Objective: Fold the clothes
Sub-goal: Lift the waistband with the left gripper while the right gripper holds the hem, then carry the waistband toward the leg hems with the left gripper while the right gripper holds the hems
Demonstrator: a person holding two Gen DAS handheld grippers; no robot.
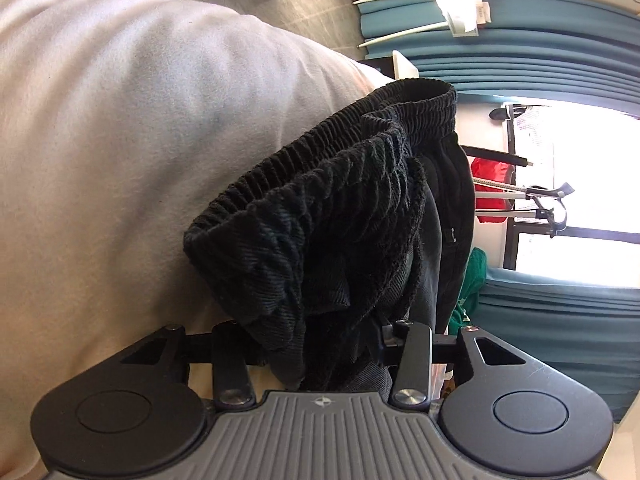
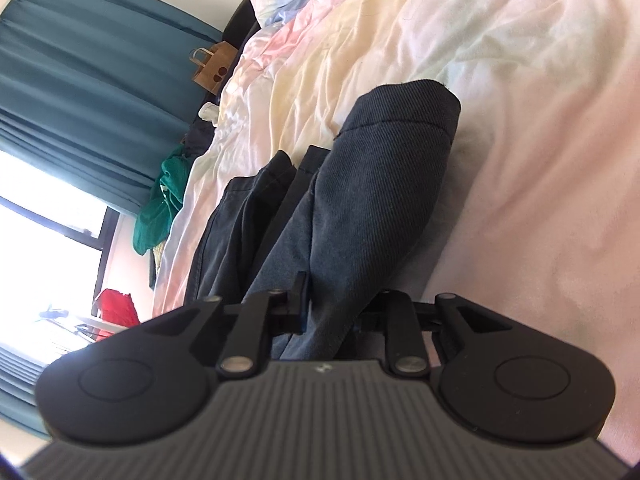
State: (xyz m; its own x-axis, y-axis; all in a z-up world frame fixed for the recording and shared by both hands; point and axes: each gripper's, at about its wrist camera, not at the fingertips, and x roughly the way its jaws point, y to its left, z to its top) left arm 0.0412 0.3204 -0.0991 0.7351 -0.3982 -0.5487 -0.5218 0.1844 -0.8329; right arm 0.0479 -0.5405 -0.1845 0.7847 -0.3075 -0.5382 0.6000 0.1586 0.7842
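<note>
Dark trousers (image 1: 340, 208) lie bunched on the pale bed cover (image 1: 120, 120), with the ribbed elastic waistband (image 1: 320, 148) facing the left wrist camera. My left gripper (image 1: 316, 332) is turned on its side. Its jaws stand wide with the waistband cloth loose between them, and a strip of bed cover shows beside one finger. In the right wrist view a folded trouser leg (image 2: 380, 184) with a stitched hem runs out from my right gripper (image 2: 336, 308). One finger (image 2: 300, 304) lies against the cloth; the other is hidden behind it.
Teal curtains (image 2: 80, 80) and a bright window (image 2: 40, 220) are beyond the bed's edge. A green garment (image 2: 160, 204), a red item (image 2: 116, 308) and a brown paper bag (image 2: 212, 66) sit there too. Rumpled pastel bedding (image 2: 400, 20) stretches past the trousers.
</note>
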